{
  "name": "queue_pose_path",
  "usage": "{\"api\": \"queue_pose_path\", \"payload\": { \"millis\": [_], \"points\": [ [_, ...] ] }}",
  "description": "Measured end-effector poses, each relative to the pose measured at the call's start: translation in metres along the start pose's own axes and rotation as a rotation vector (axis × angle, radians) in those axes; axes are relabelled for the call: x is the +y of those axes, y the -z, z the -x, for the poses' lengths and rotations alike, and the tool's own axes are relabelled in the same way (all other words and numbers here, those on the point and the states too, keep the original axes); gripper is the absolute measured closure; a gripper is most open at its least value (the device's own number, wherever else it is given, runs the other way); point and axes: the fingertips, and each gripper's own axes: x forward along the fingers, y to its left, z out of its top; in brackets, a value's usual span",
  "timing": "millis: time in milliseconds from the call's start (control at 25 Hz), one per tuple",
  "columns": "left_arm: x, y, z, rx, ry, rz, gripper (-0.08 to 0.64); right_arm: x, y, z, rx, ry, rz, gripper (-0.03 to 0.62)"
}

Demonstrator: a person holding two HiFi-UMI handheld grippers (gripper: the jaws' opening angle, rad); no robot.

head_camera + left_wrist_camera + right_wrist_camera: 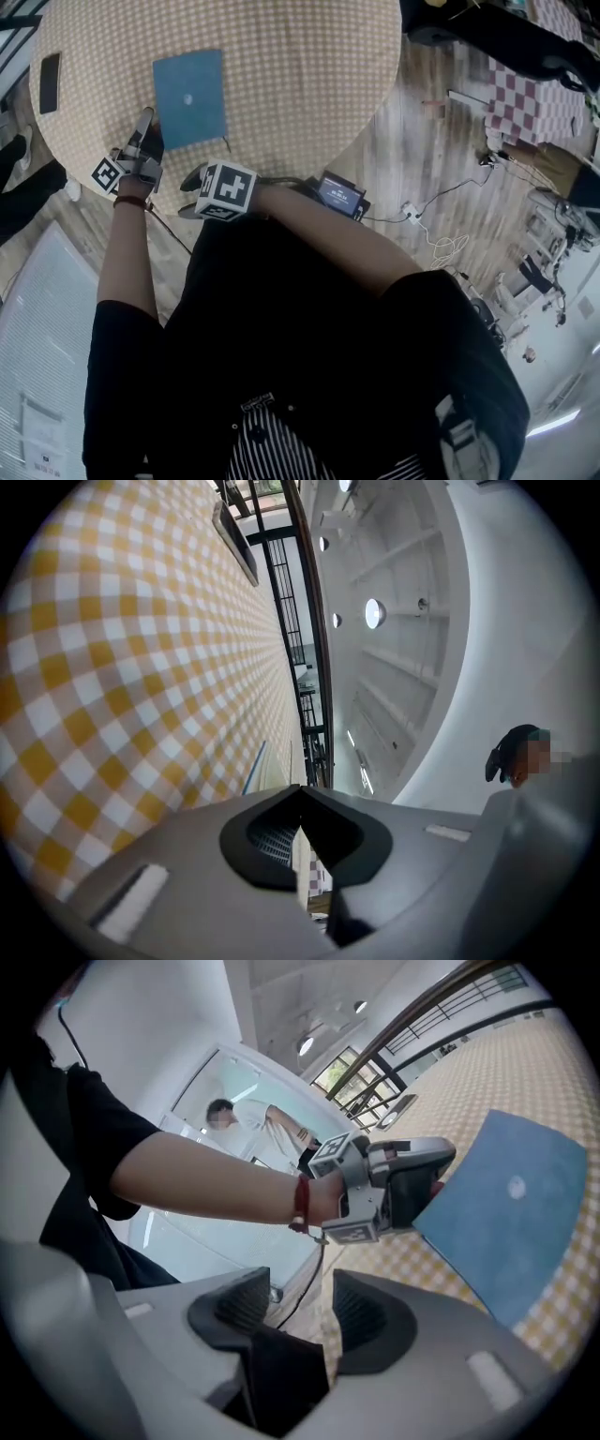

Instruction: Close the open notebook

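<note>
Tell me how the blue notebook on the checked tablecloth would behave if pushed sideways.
The blue notebook lies flat and thin, so it would probably slide, not tip or roll. The checked tablecloth may drag on it or wrinkle. Lifted by one edge, it may flex, being thin.

Left gripper (301, 795): fills the bottom of the view, grey body with dark ribbed pads; jaws meet at the tips, nothing between them.
Labels on the gripper: pale strips (139, 904) on the grey housing, one on each side.
Tablecloth (122, 686): yellow-and-white check, covers the left half, runs steeply tilted up the view.
Notebook (253, 769): shows only as a thin blue edge, lies flat on the cloth just beyond the jaw tips.
Dark flat thing (236, 544): lies on the cloth far up, near the top edge.
Railing (292, 630): dark bars past the table's far edge.
Ceiling (422, 667): white, ribbed, carries round lights (373, 613).
Person (516, 754): stands small at the right, in dark clothing.
</note>
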Motion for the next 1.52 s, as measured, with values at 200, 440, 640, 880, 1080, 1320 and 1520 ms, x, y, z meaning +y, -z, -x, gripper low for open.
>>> {"api": "queue_pose_path", "payload": {
  "millis": [200, 440, 640, 880, 1080, 1320, 1520],
  "points": [
    [-0.005, -0.003, 0.000, -0.029, 0.010, -0.010, 0.557, -0.004, -0.008, 0.009, -0.044, 0.037, -0.032, 0.383],
    [-0.010, -0.007, 0.013, -0.093, -0.115, -0.119, 0.557, -0.015, 0.000, 0.021, -0.072, 0.135, -0.060, 0.401],
    [-0.074, 0.004, 0.016, 0.027, -0.154, -0.278, 0.558, -0.037, -0.043, 0.086, -0.321, 0.358, -0.067, 0.487],
    [-0.233, 0.021, -0.007, 0.121, -0.027, -0.679, 0.560, -0.010, -0.118, 0.227, -0.654, 0.660, 0.042, 0.591],
    [-0.345, 0.043, -0.015, 0.076, 0.028, -0.991, 0.561, 0.066, -0.162, 0.309, -0.848, 0.778, 0.168, 0.591],
    [-0.432, 0.085, -0.014, 0.094, 0.139, -1.346, 0.561, 0.146, -0.188, 0.350, -0.982, 0.793, 0.276, 0.592],
    [-0.455, 0.091, -0.010, 0.066, 0.171, -1.362, 0.561, 0.173, -0.199, 0.348, -0.989, 0.792, 0.338, 0.592]
  ]
}}
